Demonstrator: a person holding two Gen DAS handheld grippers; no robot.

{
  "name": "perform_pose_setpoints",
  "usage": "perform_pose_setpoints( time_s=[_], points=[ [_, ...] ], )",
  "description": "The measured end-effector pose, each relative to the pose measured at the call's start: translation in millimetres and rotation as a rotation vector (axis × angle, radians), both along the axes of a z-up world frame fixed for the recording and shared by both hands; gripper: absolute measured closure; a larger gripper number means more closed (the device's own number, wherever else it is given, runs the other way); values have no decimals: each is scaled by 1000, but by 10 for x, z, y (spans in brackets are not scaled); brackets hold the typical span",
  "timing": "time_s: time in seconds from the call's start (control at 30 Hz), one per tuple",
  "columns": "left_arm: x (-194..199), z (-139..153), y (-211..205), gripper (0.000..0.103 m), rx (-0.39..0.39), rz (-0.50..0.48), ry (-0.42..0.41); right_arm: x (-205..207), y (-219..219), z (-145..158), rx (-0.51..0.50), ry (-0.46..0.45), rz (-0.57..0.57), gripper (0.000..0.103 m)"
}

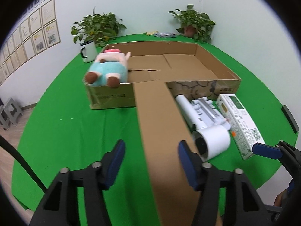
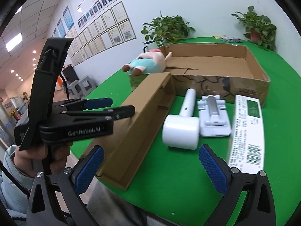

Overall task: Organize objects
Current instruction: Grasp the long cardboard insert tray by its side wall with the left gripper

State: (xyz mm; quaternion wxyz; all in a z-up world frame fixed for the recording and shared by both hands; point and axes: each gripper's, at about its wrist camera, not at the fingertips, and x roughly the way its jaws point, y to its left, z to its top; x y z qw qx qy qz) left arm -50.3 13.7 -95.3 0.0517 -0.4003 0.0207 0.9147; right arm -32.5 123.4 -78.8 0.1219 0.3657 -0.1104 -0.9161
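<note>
A long narrow cardboard box (image 1: 161, 124) lies on the green table, its far end against the big cardboard tray (image 1: 225, 69). My left gripper (image 1: 152, 150) straddles its near end. The right pad is at the box and a gap shows beside the left pad. From the right wrist view the left gripper (image 2: 122, 105) hangs at the long box (image 2: 143, 113). My right gripper (image 2: 150, 169) is open over bare cloth, just short of a white hammer-shaped device (image 2: 180, 130). Beside the device lie a grey stand (image 2: 212, 116) and a white-green carton (image 2: 248, 131). A plush toy (image 1: 105, 69) rests on the tray's left corner.
A white mug (image 1: 88, 51) and two potted plants (image 1: 97, 26) (image 1: 193, 22) stand at the table's far edge. Small items (image 1: 165, 35) lie between the plants. Grey stools (image 1: 11, 111) are on the floor to the left. A person's hand (image 2: 37, 156) holds the left gripper.
</note>
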Motion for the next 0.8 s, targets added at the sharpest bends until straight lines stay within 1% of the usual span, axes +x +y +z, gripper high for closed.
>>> perform_pose_setpoints(
  time_s=[0.1, 0.2, 0.23, 0.3, 0.33, 0.37, 0.43, 0.47, 0.5, 0.57, 0.63, 0.7, 0.73, 0.8],
  points=[
    [26, -5, -131, 51, 10, 18, -4, -43, -38, -34, -8, -12, 5, 1],
    [34, -3, -199, 51, 31, 26, -15, -75, -75, -61, -45, -21, 22, 1],
    [36, 1, -206, 51, 41, 23, -23, -91, -105, -72, -64, -27, 37, 2],
    [14, 7, -199, 51, 71, 8, -39, -96, -175, -69, -92, -32, 75, 8],
    [2, 23, -192, 51, 90, -1, -42, -86, -239, -58, -102, -32, 107, 8],
    [-13, 43, -175, 51, 97, -7, -38, -71, -315, -45, -103, -27, 136, 8],
    [-39, 88, -121, 51, 105, -21, -28, -50, -468, -33, -83, -19, 160, 11],
    [-54, 119, -86, 51, 108, -37, -23, -51, -527, -38, -72, -22, 164, 15],
    [-68, 141, -41, 51, 108, -53, -21, -59, -606, -60, -54, -31, 168, 26],
    [-97, 171, 62, 51, 95, -91, -18, -74, -779, -113, 3, -49, 178, 41],
    [-126, 146, 159, 51, 71, -125, -33, -57, -894, -111, 25, -30, 188, 49],
    [-144, 92, 192, 51, 52, -129, -59, -53, -969, -85, 40, -9, 205, 63],
    [-143, 67, 184, 50, 37, -122, -66, -45, -1015, -68, 53, 3, 217, 65],
    [-139, 32, 116, 50, 11, -97, -73, -30, -1117, -52, 99, 23, 236, 66]
  ],
)
